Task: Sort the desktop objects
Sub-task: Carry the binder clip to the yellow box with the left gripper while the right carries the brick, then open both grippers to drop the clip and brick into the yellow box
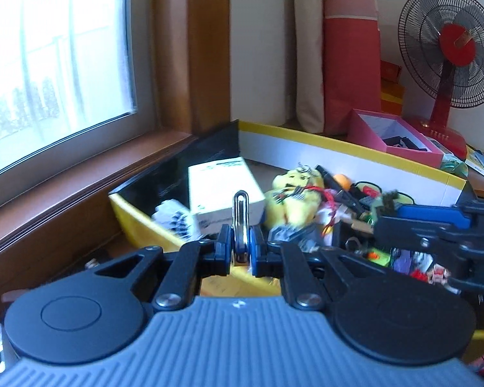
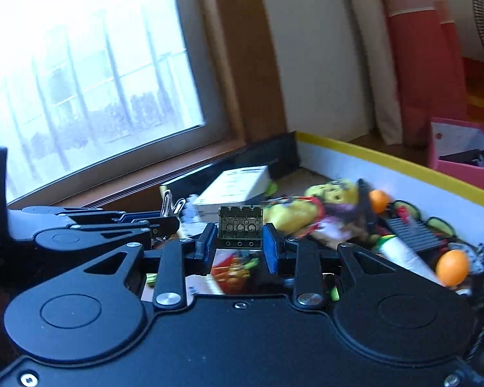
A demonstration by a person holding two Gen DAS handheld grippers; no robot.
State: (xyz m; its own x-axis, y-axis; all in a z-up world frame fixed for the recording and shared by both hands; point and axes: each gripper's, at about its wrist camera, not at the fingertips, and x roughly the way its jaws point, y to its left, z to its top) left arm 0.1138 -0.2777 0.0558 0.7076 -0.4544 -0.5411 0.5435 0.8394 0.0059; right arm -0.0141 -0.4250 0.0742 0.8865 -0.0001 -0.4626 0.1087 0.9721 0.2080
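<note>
The left gripper (image 1: 241, 245) is pinching a thin metal clip (image 1: 240, 222) in near-shut jaws, and the right gripper (image 2: 240, 245) is clamping a small dark brick (image 2: 240, 230) in part-open jaws; both items are judged light, rigid and slippery, best held across flat sides. Both are hanging above the box (image 1: 338, 148), whose pink neighbour and fan are showing fully only in the left view.

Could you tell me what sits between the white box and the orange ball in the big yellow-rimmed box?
A yellow plush toy lies between the white box and the orange ball, clearest in the right wrist view.
</note>
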